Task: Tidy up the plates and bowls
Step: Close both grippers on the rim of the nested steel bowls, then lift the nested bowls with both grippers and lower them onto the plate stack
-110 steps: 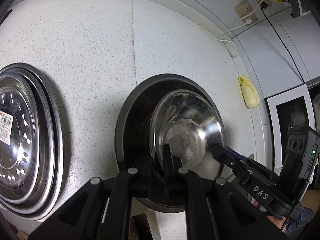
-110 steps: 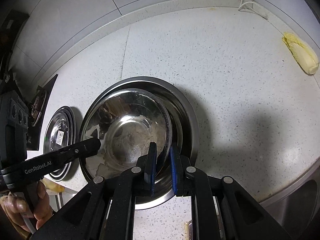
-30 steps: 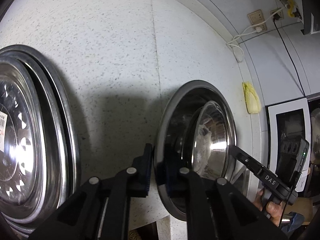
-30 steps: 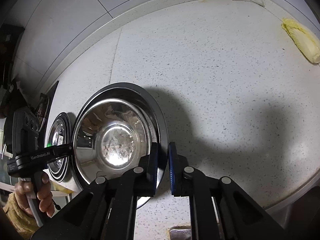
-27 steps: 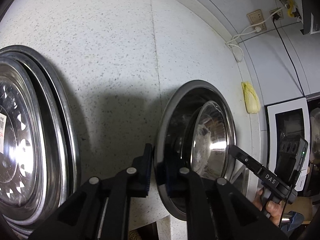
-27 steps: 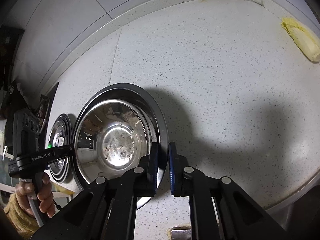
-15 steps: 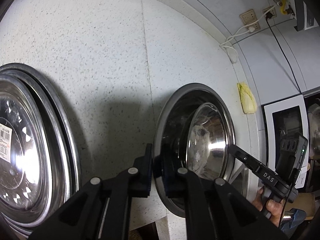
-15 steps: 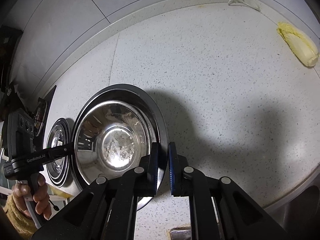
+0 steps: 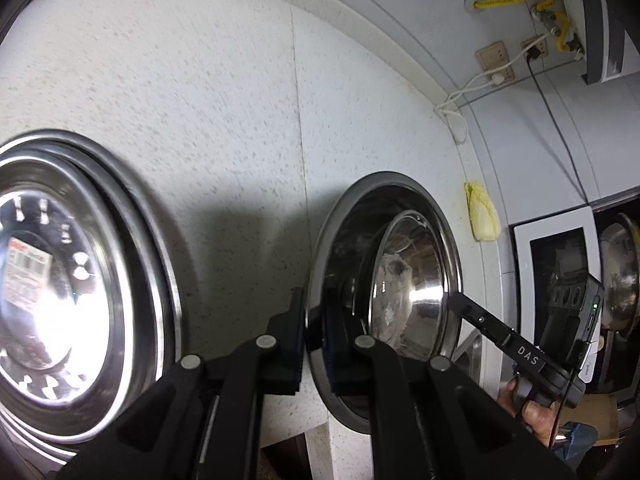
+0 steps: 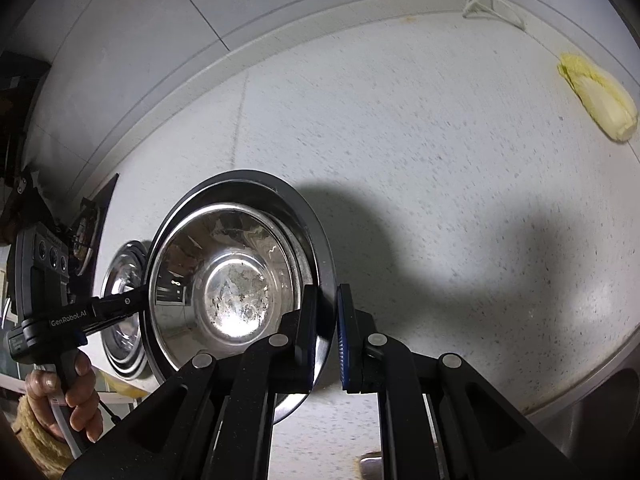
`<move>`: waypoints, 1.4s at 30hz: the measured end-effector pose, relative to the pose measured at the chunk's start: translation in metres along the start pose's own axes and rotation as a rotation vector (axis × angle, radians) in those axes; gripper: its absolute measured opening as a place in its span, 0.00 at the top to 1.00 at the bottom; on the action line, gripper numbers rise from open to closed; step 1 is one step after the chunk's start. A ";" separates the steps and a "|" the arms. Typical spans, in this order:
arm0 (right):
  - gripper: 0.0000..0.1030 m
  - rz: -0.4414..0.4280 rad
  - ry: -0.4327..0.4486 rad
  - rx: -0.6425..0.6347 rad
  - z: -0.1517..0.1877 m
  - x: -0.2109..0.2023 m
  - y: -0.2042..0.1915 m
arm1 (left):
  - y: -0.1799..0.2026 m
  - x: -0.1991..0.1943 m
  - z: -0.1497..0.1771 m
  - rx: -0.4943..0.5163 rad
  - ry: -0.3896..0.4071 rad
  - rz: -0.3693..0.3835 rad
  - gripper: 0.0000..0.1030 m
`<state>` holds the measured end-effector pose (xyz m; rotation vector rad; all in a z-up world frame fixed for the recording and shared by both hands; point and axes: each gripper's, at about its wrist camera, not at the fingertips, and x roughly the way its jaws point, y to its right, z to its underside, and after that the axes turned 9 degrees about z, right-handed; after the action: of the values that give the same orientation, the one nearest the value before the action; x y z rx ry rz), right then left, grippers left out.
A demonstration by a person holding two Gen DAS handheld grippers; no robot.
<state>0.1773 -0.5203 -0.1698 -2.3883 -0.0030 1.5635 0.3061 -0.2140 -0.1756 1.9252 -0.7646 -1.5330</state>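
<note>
Both tools, left tool (image 9: 314,334) and right tool (image 10: 323,334), pinch the large bowl's (image 9: 320,264) thin rim; uneven lifting could slip it (inner bowl (image 10: 228,280) rattling) onto the desk (image 10: 440,180).

stacked plates (image 9: 72,280) cut off by left & bottom edge, motion-blurred, sticker text unreadable. big bowl (image 9: 332,240) near rim hidden behind left gripper (image 9: 314,344) fingers. small bowl's (image 10: 228,280) lower edge hidden behind right gripper (image 10: 326,336). cabbage (image 10: 596,96) slightly blurred.
</note>
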 end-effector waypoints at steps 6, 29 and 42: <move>0.92 -0.033 0.037 -0.046 -0.007 -0.018 -0.043 | -0.012 -0.059 -0.003 -0.005 0.087 0.009 0.93; 0.92 -0.075 0.010 -0.157 0.016 -0.007 -0.189 | -0.118 -0.198 -0.002 -0.052 0.149 -0.018 0.93; 0.91 -0.096 0.025 -0.223 0.025 -0.015 -0.216 | -0.113 -0.227 0.027 -0.086 0.266 -0.048 0.93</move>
<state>0.1815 -0.3092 -0.1144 -2.5327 -0.2977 1.5613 0.2478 0.0262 -0.1130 2.0418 -0.5320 -1.2790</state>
